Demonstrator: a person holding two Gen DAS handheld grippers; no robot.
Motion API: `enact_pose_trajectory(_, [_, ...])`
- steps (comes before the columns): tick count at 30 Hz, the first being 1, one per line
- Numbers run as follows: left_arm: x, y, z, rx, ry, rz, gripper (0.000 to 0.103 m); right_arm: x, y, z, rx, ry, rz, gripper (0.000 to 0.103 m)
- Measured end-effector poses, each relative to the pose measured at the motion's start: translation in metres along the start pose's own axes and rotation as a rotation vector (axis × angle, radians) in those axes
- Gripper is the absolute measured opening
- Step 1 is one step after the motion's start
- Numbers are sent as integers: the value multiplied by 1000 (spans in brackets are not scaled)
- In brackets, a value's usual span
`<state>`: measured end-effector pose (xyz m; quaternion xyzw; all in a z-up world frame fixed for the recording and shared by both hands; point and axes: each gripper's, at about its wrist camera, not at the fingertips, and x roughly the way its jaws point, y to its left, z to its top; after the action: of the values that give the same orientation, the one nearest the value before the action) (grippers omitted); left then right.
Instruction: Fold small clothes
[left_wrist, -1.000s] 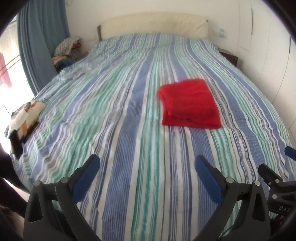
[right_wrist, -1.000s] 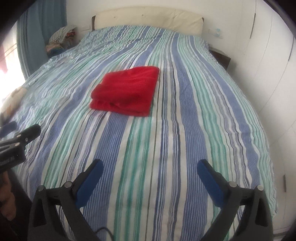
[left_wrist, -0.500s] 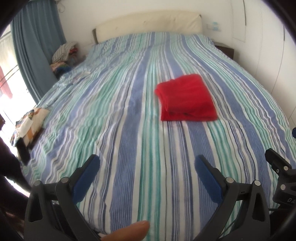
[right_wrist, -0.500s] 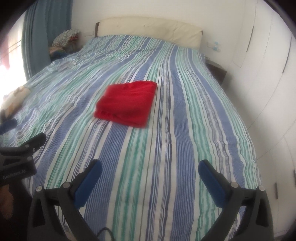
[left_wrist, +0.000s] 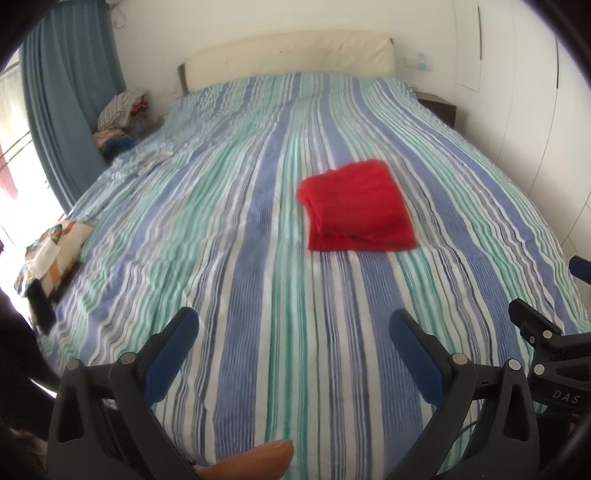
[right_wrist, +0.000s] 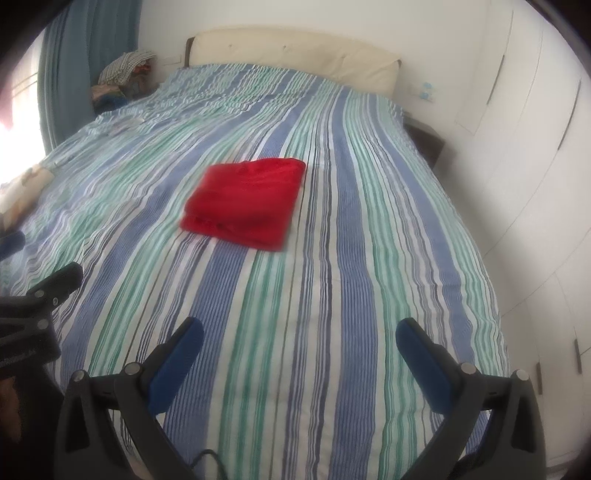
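Both grippers are held above the foot end of the bed with nothing in them. The left gripper has its blue-padded fingers spread wide, and the right gripper is just as wide apart. Neither touches the striped bedspread.

The folded red garment lies flat on the bedspread around the middle of the bed, well apart from both grippers. It's a bit motion-blurred in both views, but you can see layered edges on the near side.

What each view gets that the other doesn't: the left wrist view shows a fingertip poking in at the bottom edge, plus part of the right gripper at its right side. It also catches a patterned cloth hanging off the left edge of the bed. The right wrist view shows the left gripper at its left side, and a long run of white wardrobe doors along the right wall. Both see the cream headboard, the blue curtain and a pile of clothes in the far left corner.

Compared with a second ago, both cameras have pulled back and up: the red garment sits farther away and more of the headboard and wall is visible. The garment itself hasn't moved on the stripes, and the fingers are spread the same as before.
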<state>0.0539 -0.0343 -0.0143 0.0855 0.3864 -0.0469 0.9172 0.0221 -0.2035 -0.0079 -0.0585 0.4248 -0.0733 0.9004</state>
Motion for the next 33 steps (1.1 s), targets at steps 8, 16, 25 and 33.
enact_pose_trajectory(8, [-6,-1,3,12,-9,25,103,-10,-2,5,-4,-20,-10,102])
enact_pose_trajectory(16, [-19,-3,10,2,50,55,103,-22,-4,13,-1,-42,28,102])
enact_pose_trajectory(25, [-35,4,14,-38,46,31,103,-42,-12,18,52,-44,84,102])
enact_pose_trajectory(33, [-41,10,18,-59,38,54,103,-62,-7,26,56,-82,141,102])
